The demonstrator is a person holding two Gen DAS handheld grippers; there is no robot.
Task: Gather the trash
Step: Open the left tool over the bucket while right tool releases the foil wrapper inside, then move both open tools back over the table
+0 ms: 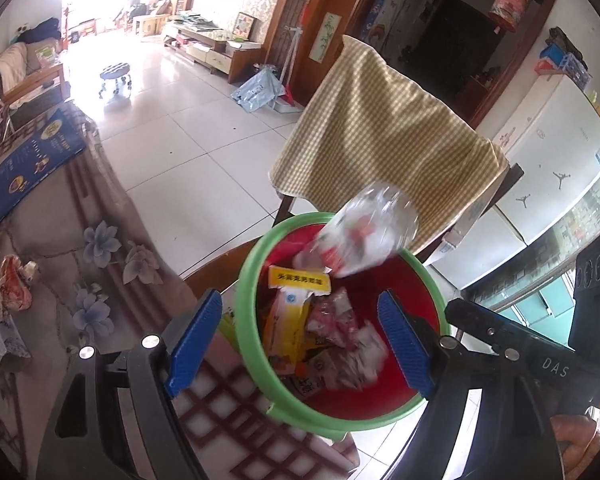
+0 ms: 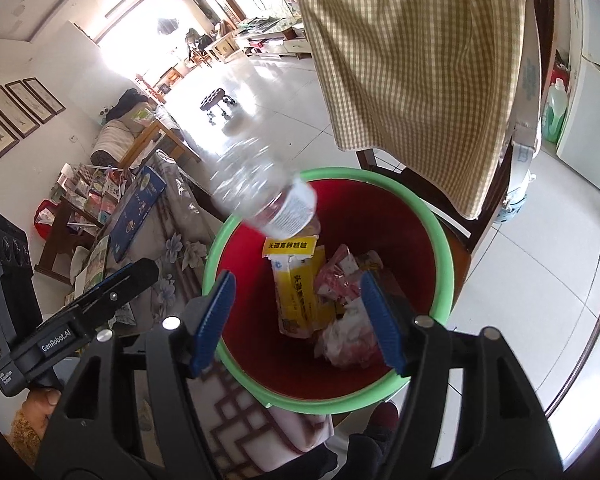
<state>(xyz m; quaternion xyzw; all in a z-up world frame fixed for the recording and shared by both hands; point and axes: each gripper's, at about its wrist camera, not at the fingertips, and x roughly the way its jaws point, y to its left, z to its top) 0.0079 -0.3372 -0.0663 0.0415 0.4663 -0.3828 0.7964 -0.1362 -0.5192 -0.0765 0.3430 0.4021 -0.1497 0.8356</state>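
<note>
White floor tiles surround one green-rimmed red bin point(image 2: 446, 248) at frame centre. Both my tongs, left point(image 1: 300, 344) and right point(image 2: 298, 322), hang released and empty above it. One clear bottle point(image 2: 260, 196), blurred, sits mid-air at the rim; one yellow box point(image 2: 298, 288) lies inside.

"DAS" stands on the right gripper point(image 1: 556, 368); "GenRobot.AI" stands on the left gripper point(image 2: 56, 344). The yellow packet's point(image 2: 296, 292) print is unreadable.

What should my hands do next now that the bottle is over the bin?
Probably draw both grippers back and go for more trash. The bottle is blurred in mid-air above the bin, clear of both sets of open fingers, and a crumpled wrapper lies on the table.
</note>
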